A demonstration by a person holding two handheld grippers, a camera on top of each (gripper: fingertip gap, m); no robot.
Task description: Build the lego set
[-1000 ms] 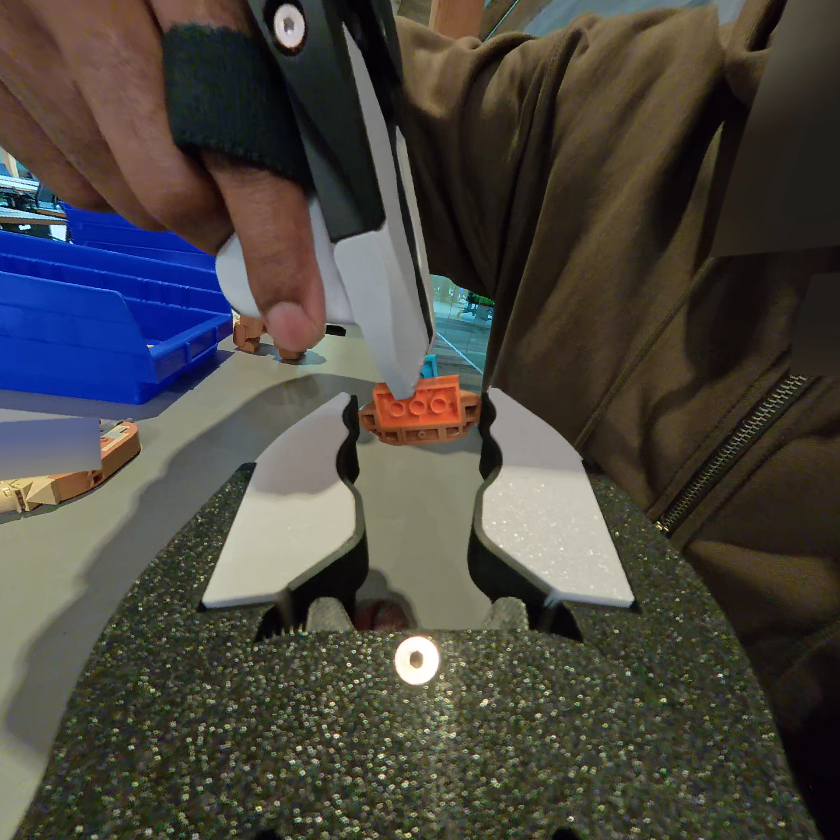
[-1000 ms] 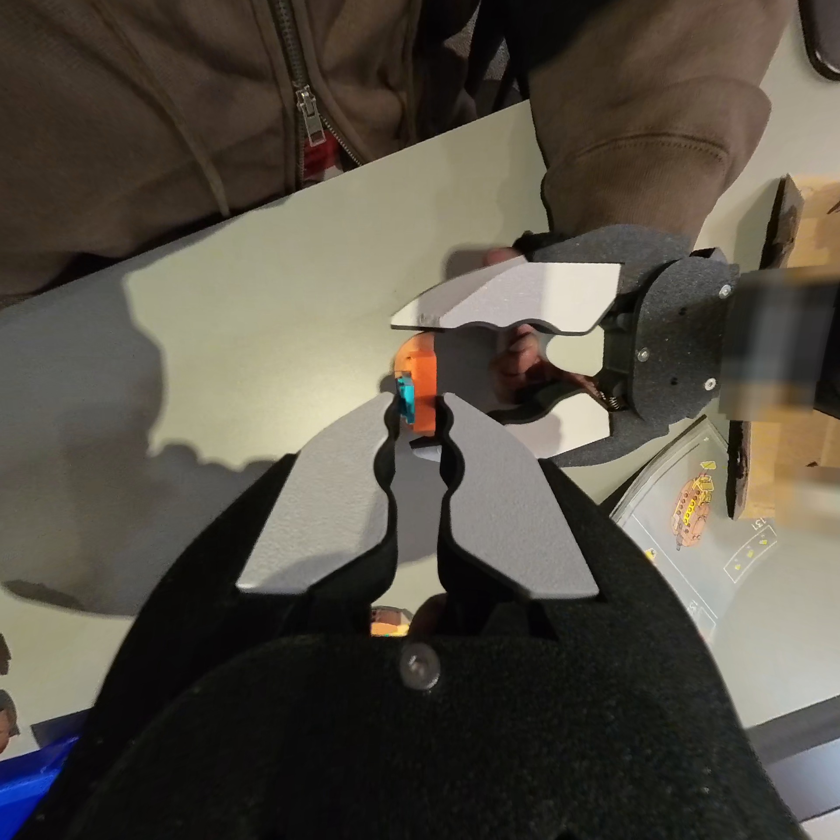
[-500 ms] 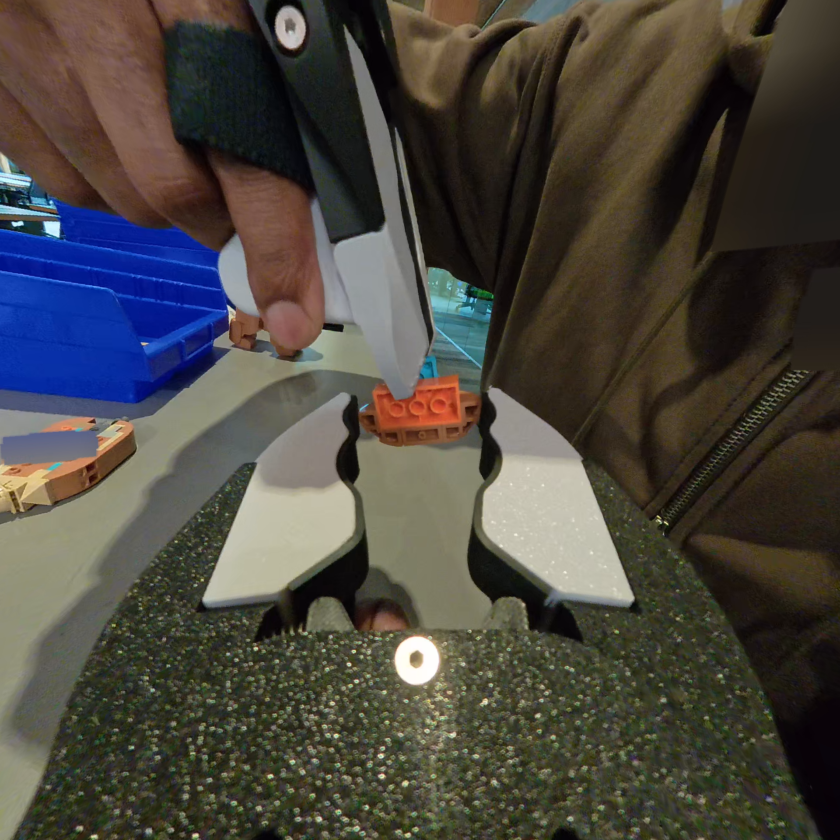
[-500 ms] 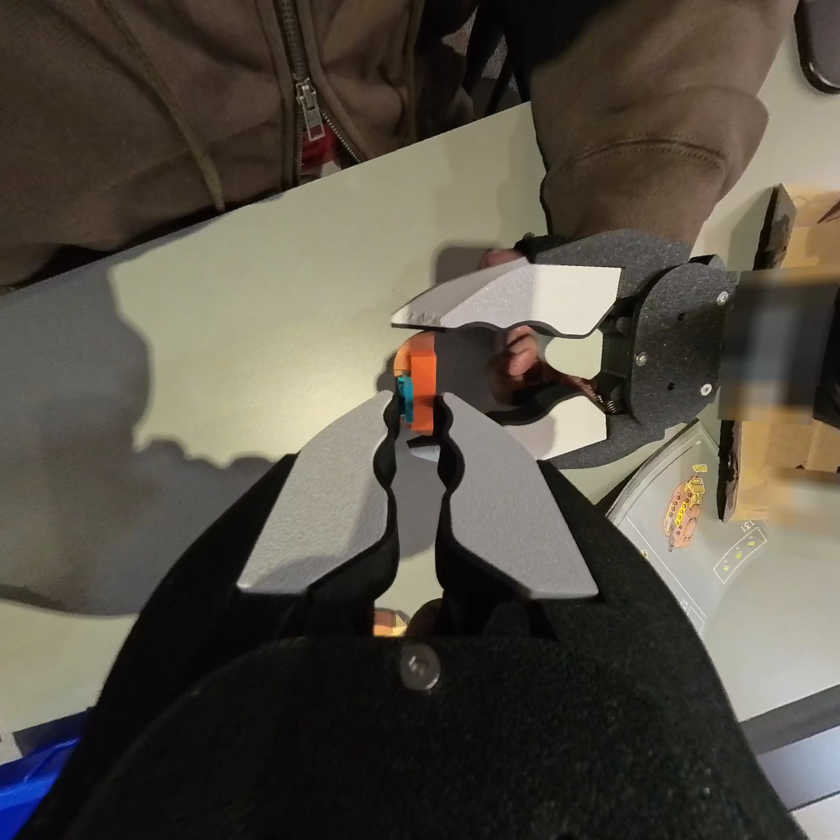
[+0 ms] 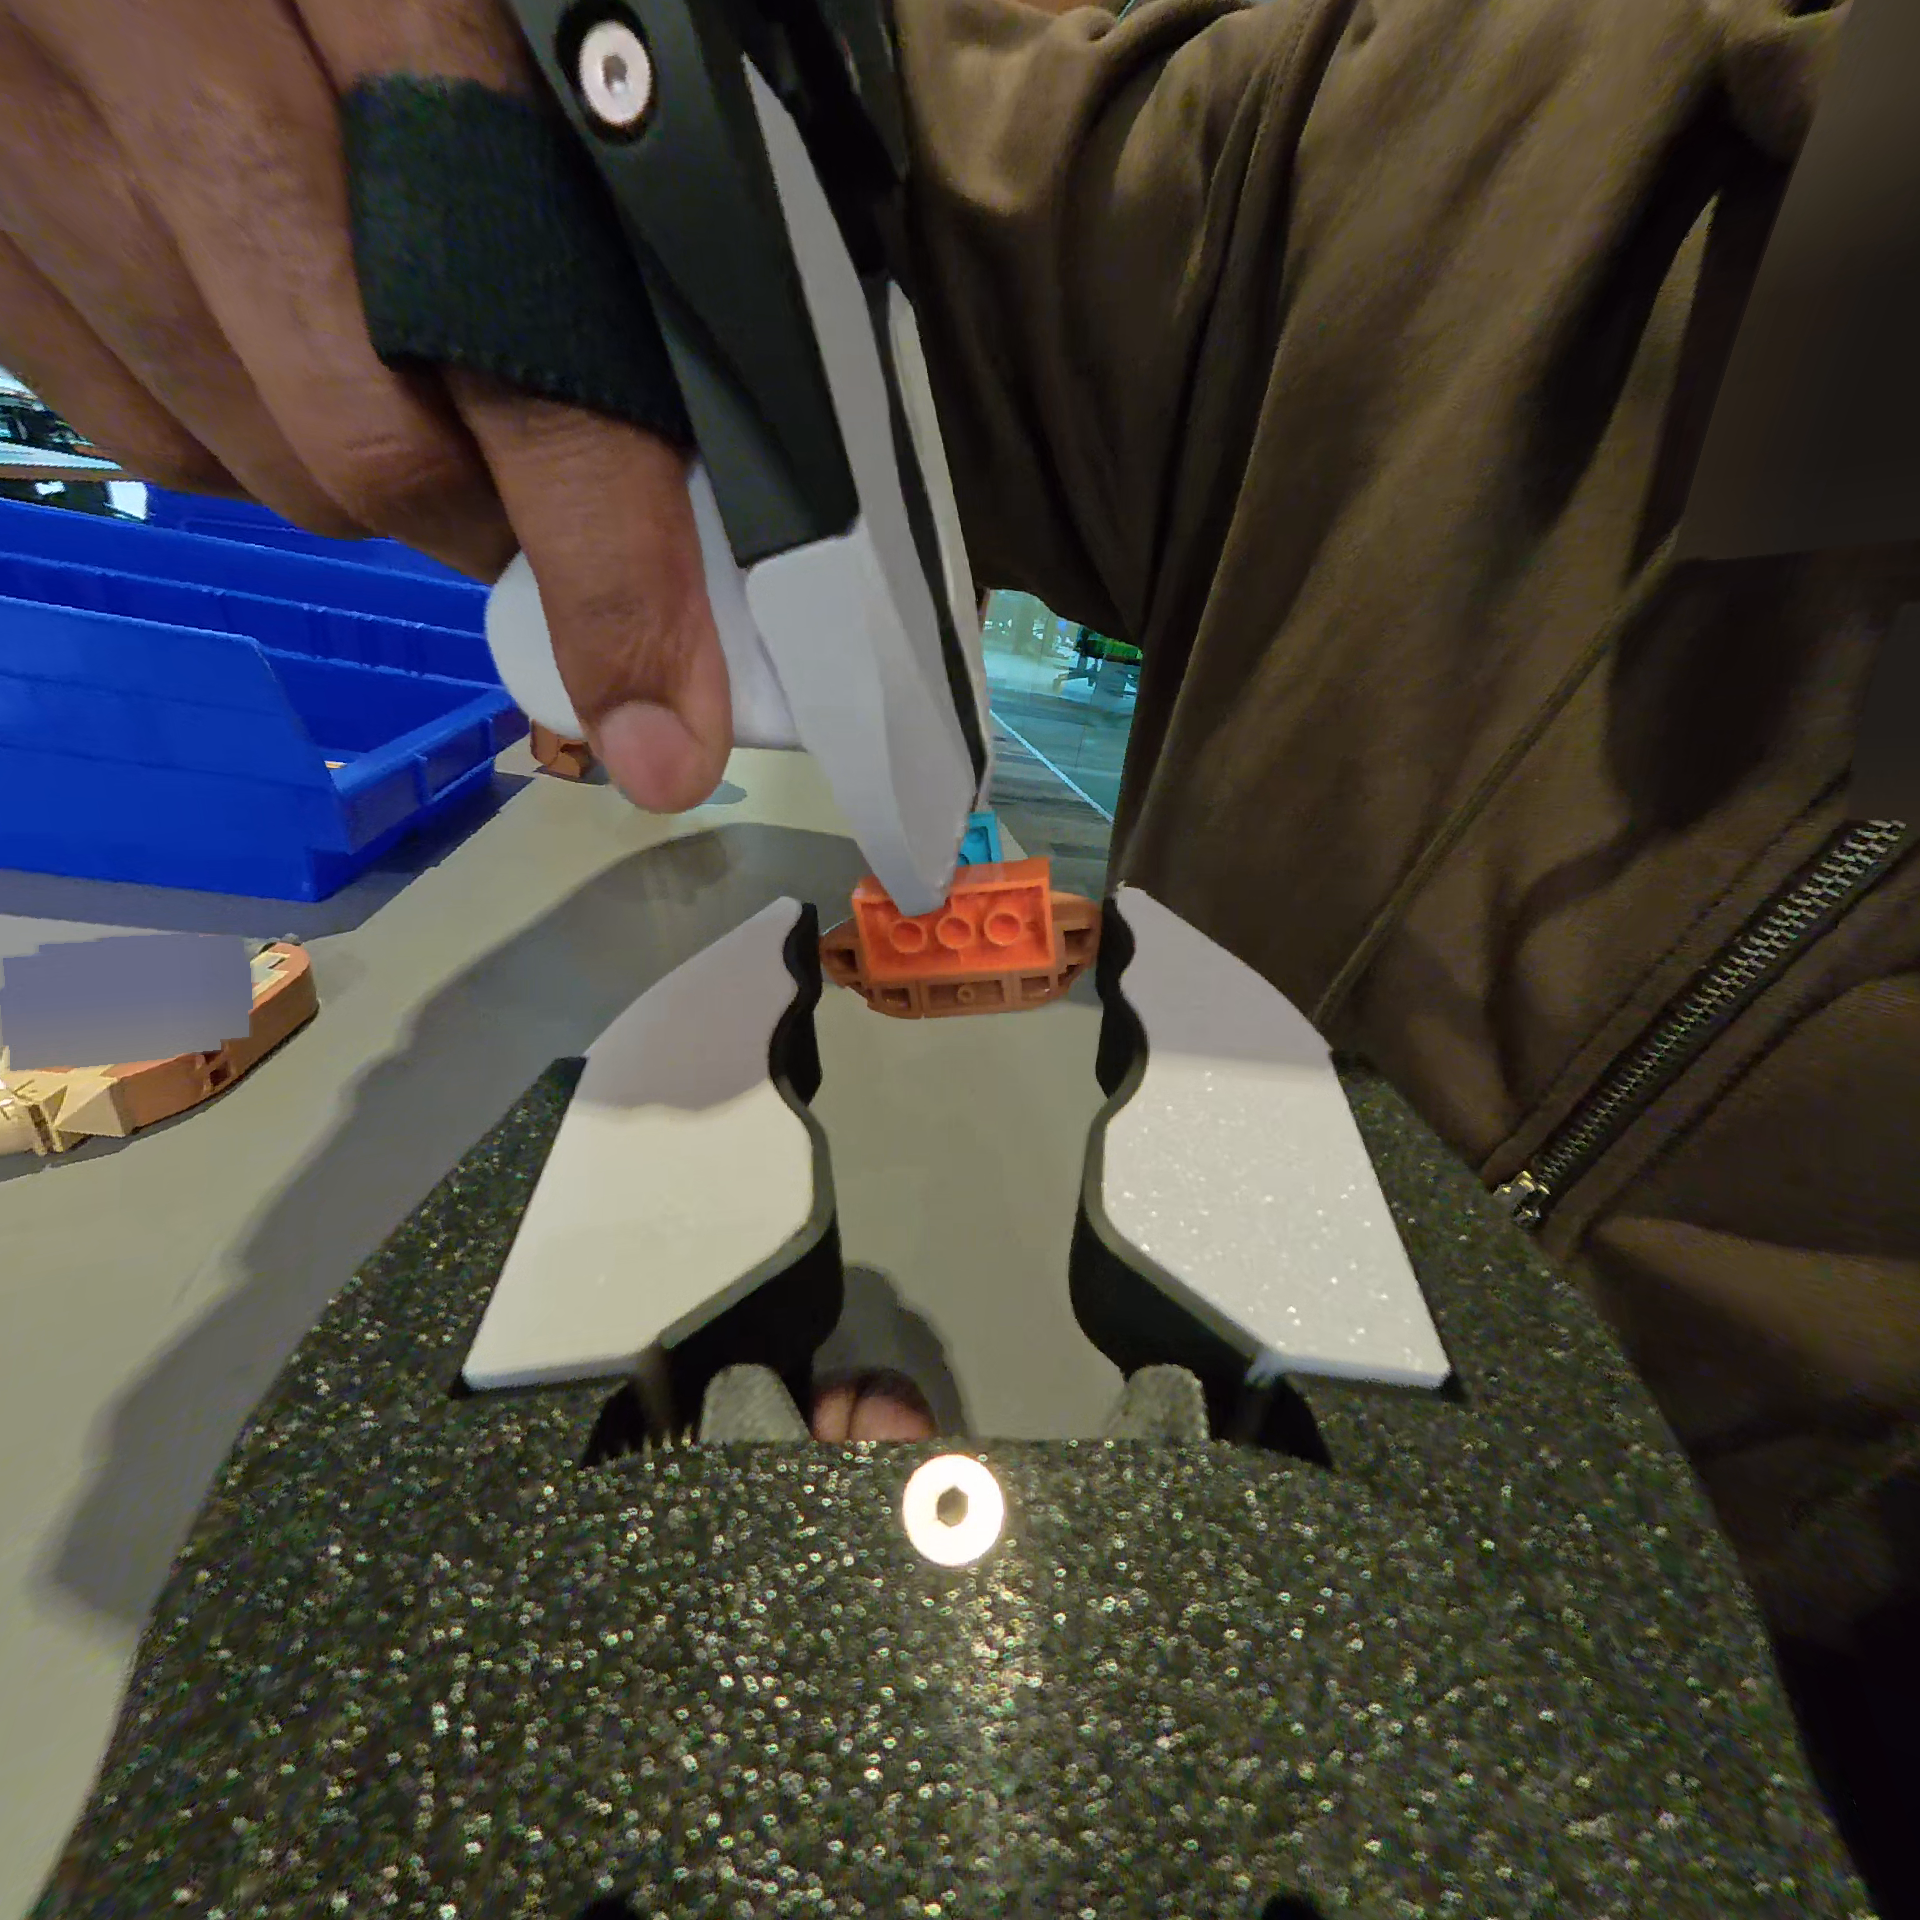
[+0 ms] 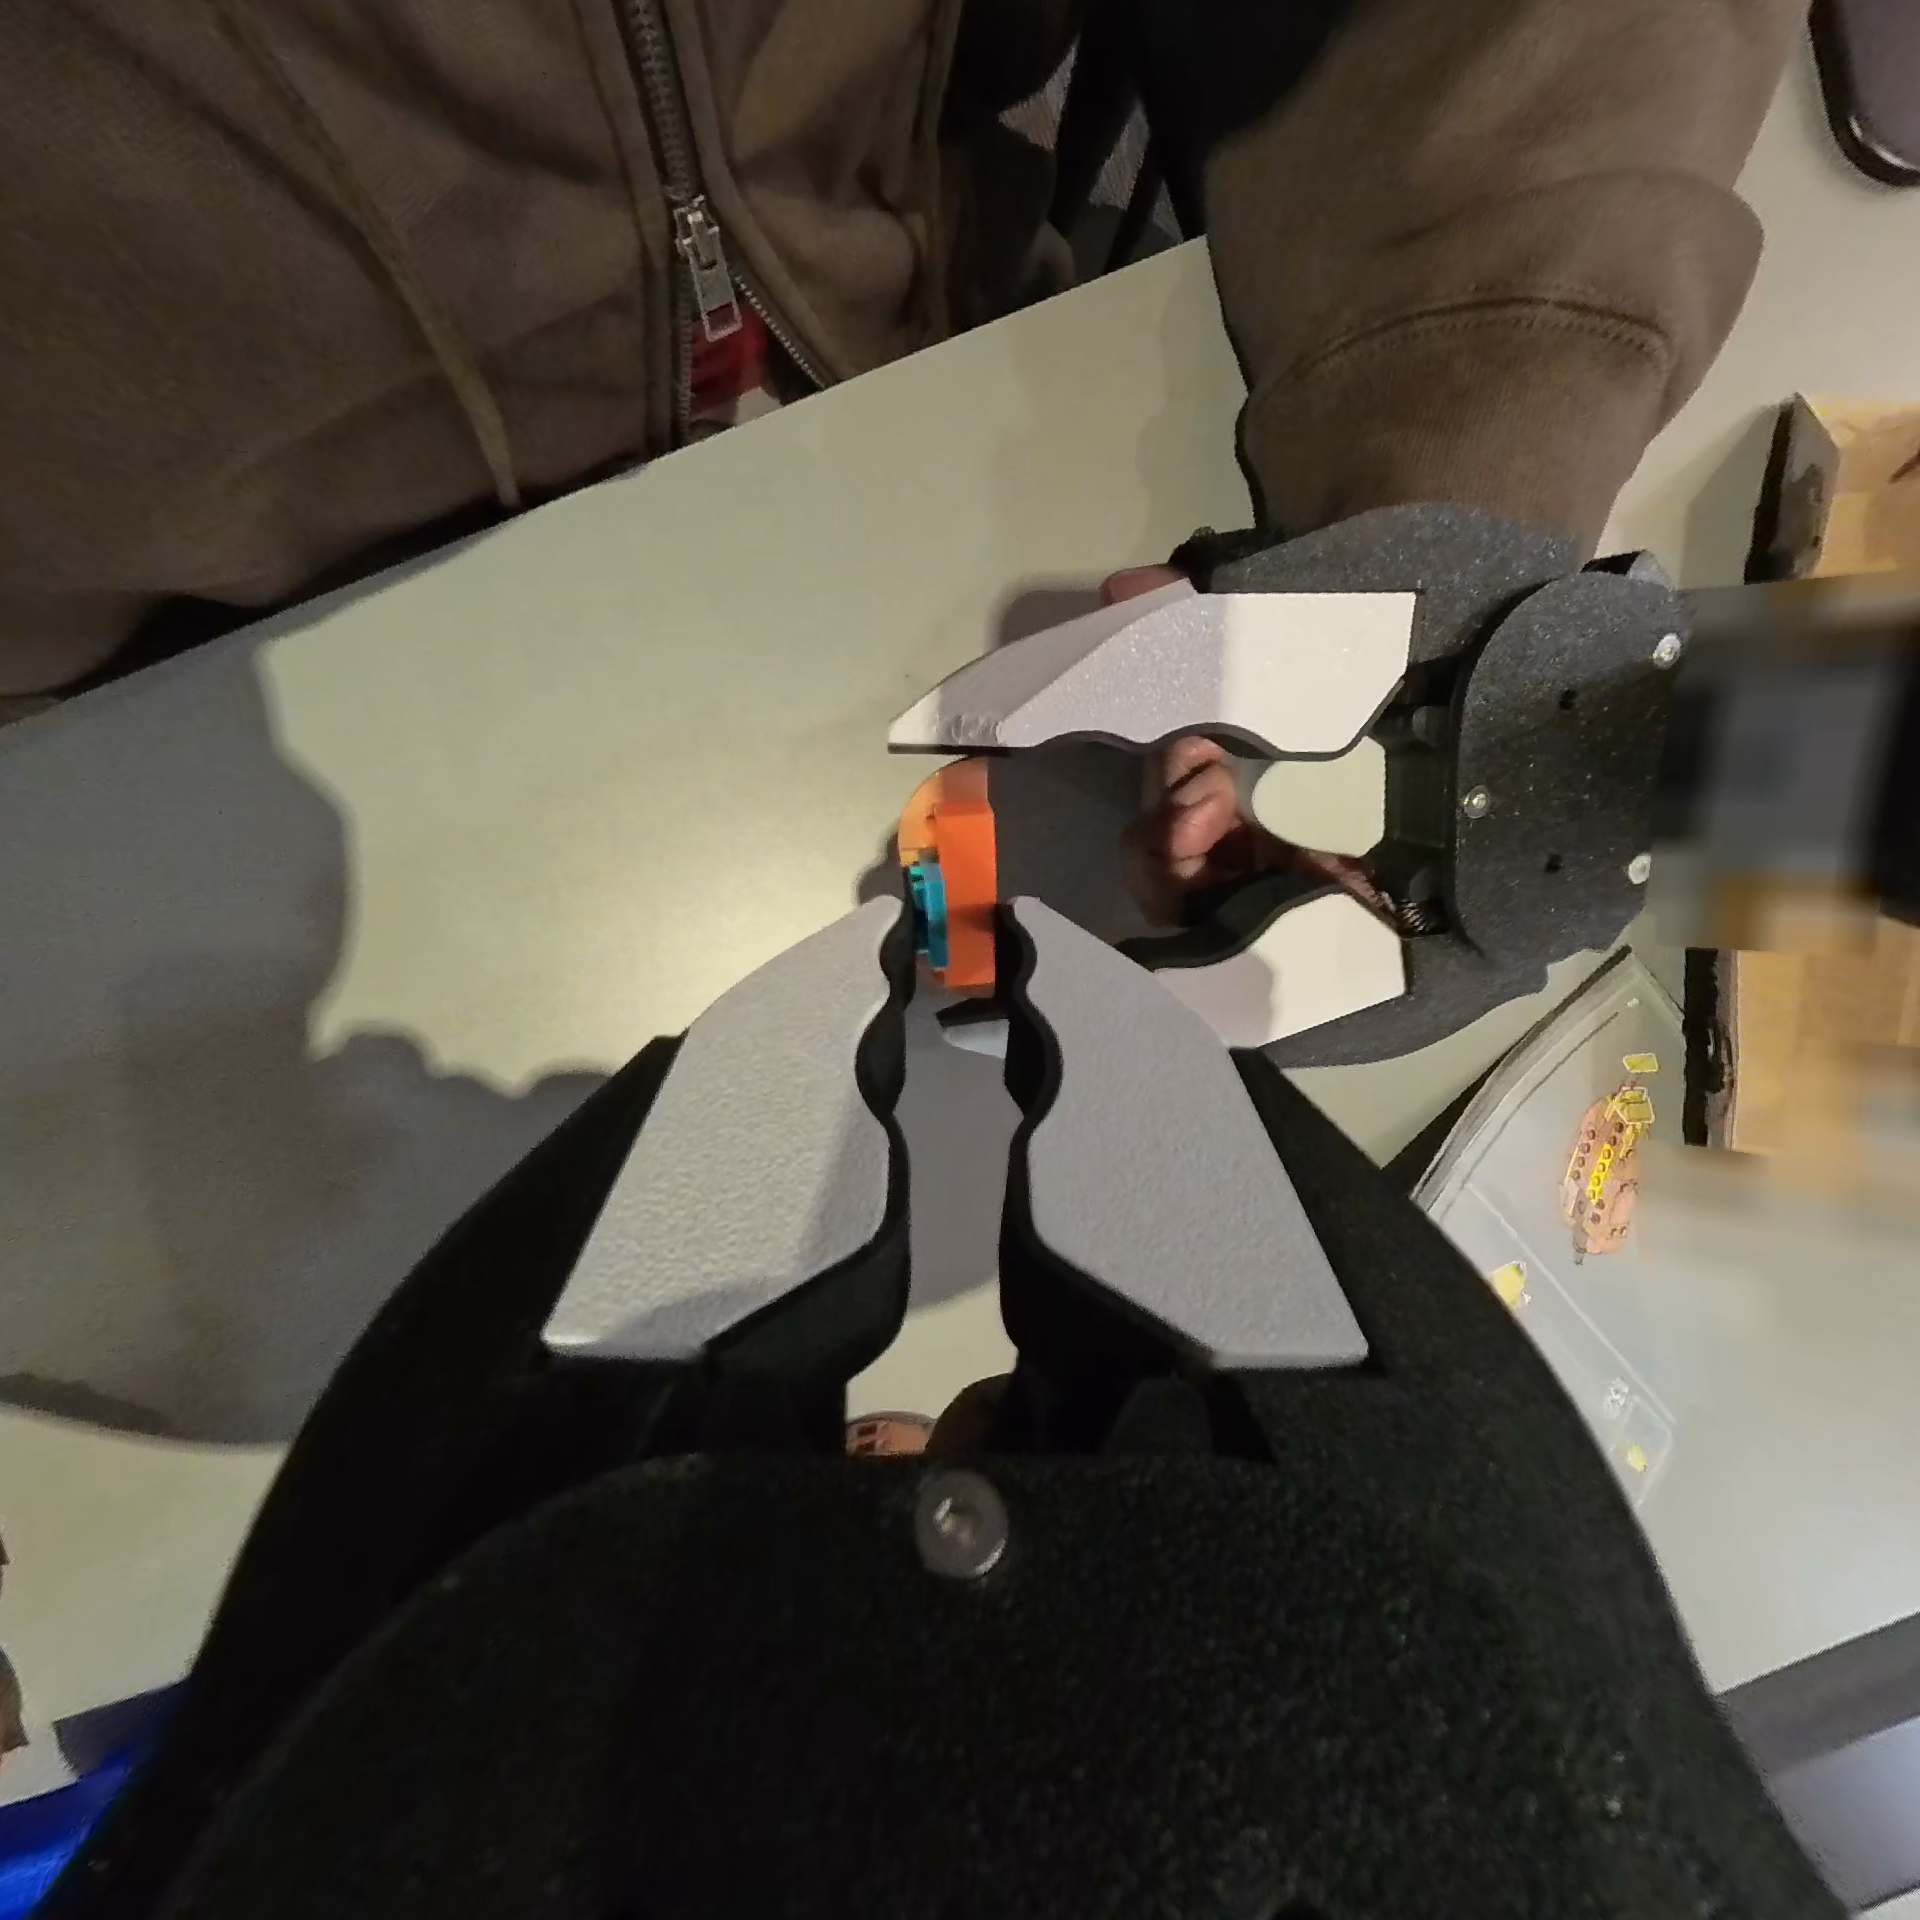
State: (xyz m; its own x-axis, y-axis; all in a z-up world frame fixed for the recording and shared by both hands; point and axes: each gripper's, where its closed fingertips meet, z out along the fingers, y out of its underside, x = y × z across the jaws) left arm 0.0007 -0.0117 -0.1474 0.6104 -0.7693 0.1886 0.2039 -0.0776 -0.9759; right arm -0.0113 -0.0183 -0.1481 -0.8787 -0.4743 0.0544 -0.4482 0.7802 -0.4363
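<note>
Assembly: small orange plastic lego sub-build with a teal piece on its far side, held above the pale grey bench, just in front of the person's brown zip jacket.
Right gripper: fingers nearly pressed together, pinching the sub-build across the teal and orange faces.
Left gripper: fingers spread either side of the sub-build's ends; contact cannot be confirmed.
Surroundings: blue plastic bins and a tan-and-brown partial model well apart; a clear sheet with printed figures nearby.
Risk: the right grip is narrow, at the fingertips; uneven closing by the left could twist the sub-build free or pop the teal piece off.
</note>
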